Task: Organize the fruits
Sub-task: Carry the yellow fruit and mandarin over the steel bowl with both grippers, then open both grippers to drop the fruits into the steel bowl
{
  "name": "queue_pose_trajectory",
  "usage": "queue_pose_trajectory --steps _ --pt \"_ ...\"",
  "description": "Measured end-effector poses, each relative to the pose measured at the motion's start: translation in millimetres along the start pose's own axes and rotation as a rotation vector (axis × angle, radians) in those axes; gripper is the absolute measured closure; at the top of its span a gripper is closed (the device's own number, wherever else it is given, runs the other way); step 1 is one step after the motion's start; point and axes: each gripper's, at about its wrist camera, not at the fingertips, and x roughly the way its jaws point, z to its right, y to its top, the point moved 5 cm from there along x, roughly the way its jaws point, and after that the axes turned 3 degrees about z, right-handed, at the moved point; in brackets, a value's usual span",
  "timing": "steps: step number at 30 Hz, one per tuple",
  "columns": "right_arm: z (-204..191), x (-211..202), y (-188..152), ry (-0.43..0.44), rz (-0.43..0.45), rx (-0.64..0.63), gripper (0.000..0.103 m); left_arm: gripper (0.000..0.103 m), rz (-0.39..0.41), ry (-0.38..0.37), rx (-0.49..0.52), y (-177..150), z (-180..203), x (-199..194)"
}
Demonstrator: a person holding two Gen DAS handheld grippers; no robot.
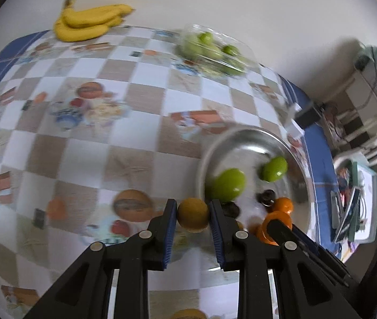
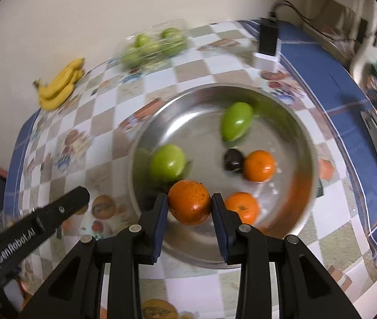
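an orange [image 2: 189,202] is clamped in the right hand-held gripper [image 2: 189,207] above the steel bowl [image 2: 294,122]; beside the bowl, the left hand-held gripper [image 1: 193,216] grips a brownish fruit [image 1: 193,214].

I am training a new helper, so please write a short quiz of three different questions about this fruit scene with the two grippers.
1. True or false: the left gripper holds a banana.
2. What does the right gripper hold? A) a green fruit B) an orange C) nothing
3. How many green fruits lie loose in the metal bowl?

Key:
1. False. It is shut on a small brown fruit; the bananas lie at the table's far edge.
2. B.
3. Two: one green fruit near the gripper, the other green fruit farther back.
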Motion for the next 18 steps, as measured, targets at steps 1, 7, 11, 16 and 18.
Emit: queue_pose_trajectory --steps 1,7,11,16,18 --pt "4.9 0.4 0.8 0.0 -0.003 0.014 0.068 0.076 -0.011 -0.006 0.02 -1.8 8.3 4.9" --pt "23.5 3.6 5.8 0.004 -0.02 0.056 0.068 0.076 0.002 -0.003 0.092 1.6 31.3 20.6" --pt "28.2 10.3 5.7 0.01 -0.035 0.065 0.068 0.076 -0.006 -0.014 0.086 2.3 32.8 32.5" --pt "28.8 17.8 5.0 0.005 -0.047 0.068 0.068 0.075 -0.014 -0.003 0.086 3.9 31.7 42.3" --pt "27.2 18.2 5.5 0.013 -0.047 0.065 0.068 0.075 -0.015 -0.005 0.08 4.5 30.5 43.8"
